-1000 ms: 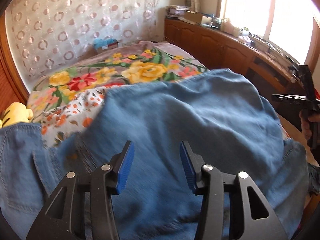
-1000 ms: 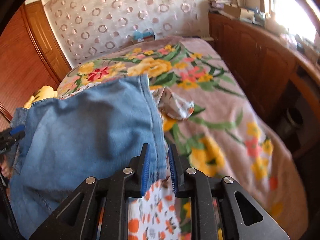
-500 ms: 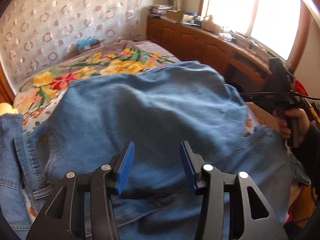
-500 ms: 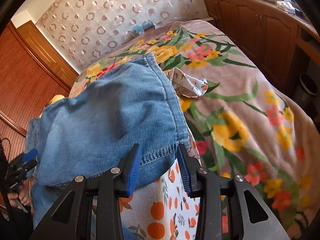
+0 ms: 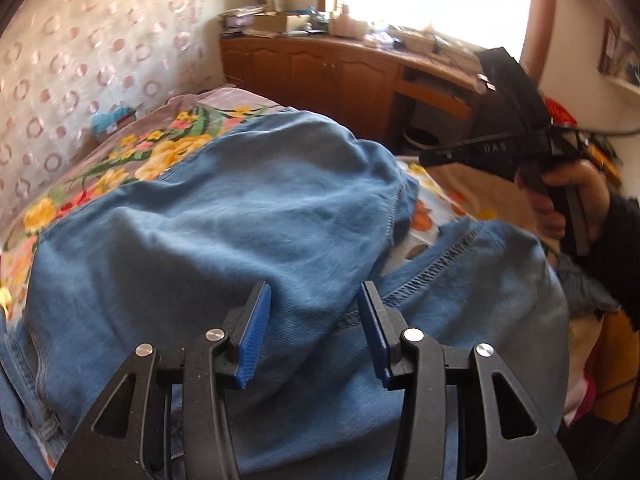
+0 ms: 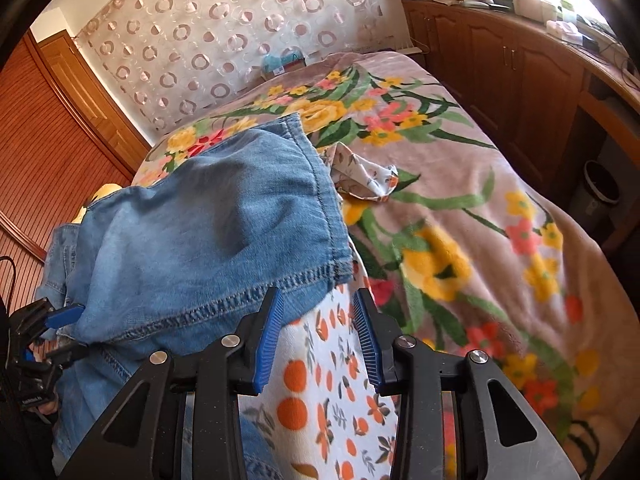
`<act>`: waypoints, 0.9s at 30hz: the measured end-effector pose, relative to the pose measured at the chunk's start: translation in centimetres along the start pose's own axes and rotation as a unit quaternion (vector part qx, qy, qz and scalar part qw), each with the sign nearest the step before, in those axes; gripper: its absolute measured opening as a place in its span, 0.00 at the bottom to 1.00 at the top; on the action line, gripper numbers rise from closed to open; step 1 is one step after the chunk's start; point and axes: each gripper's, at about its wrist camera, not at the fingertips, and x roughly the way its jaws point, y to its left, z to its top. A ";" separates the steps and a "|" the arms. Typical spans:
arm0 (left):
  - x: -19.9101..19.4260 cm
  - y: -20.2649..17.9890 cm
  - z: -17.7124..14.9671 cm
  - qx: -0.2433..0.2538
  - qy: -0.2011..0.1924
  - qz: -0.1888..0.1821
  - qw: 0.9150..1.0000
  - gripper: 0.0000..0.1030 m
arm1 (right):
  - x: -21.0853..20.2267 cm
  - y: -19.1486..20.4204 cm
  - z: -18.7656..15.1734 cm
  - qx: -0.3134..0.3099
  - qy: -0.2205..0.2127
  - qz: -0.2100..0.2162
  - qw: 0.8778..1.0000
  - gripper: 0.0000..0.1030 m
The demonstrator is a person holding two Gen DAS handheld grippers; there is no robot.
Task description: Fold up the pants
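Blue jeans lie bunched on the bed, one leg folded over the rest. My left gripper hovers just over the denim, open, with nothing pinched between its blue pads. Off to the right a hand holds the right gripper beside the jeans. In the right wrist view the jeans fill the left half. Their stitched hem lies just past my right gripper, which is open and grips nothing. The left gripper's blue fingertip touches the denim at the far left.
A floral blanket covers the bed. White cloth with orange print lies under the right gripper, and a small crumpled printed cloth sits beyond the jeans. Wooden cabinets and a bin stand on the right. A yellow plush is at the left.
The right gripper's jaws went from nearly shut at the jeans' edge to wide apart, and it drew back from the hem. The left gripper swept sideways across the denim, turning towards the window.
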 end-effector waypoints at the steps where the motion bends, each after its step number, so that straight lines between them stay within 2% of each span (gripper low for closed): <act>1: 0.2 -0.4 0.1 0.010 0.003 0.007 1.000 0.45 | -0.1 -0.1 -0.1 0.000 0.000 -0.001 1.000 0.37; 7: 0.4 -0.7 0.3 0.024 0.000 0.005 1.000 0.44 | -0.3 -0.2 -0.5 0.006 0.000 -0.003 1.000 0.37; 11: 1.0 -0.8 0.4 0.040 0.008 0.013 0.999 0.26 | -0.2 0.2 -0.4 0.005 0.001 0.000 1.000 0.37; 12: 1.1 -0.8 0.4 0.040 0.010 0.011 0.999 0.15 | -0.1 0.4 -0.4 0.003 0.002 0.001 1.000 0.37; 13: 1.1 -0.7 0.5 0.038 0.008 0.004 0.999 0.09 | -0.1 0.5 -0.4 0.002 0.001 0.001 1.000 0.37; 14: 0.9 -0.6 0.6 0.033 0.006 -0.004 0.999 0.07 | 0.0 0.5 -0.3 0.003 0.001 0.002 1.000 0.37; 20: -1.5 1.3 1.9 -0.008 -0.038 0.001 0.999 0.04 | -0.1 0.7 -0.4 -0.010 -0.009 0.010 1.000 0.37; 27: -2.8 2.9 1.2 -0.021 -0.044 0.002 0.999 0.04 | 1.2 0.5 0.3 -0.060 -0.008 0.002 0.998 0.37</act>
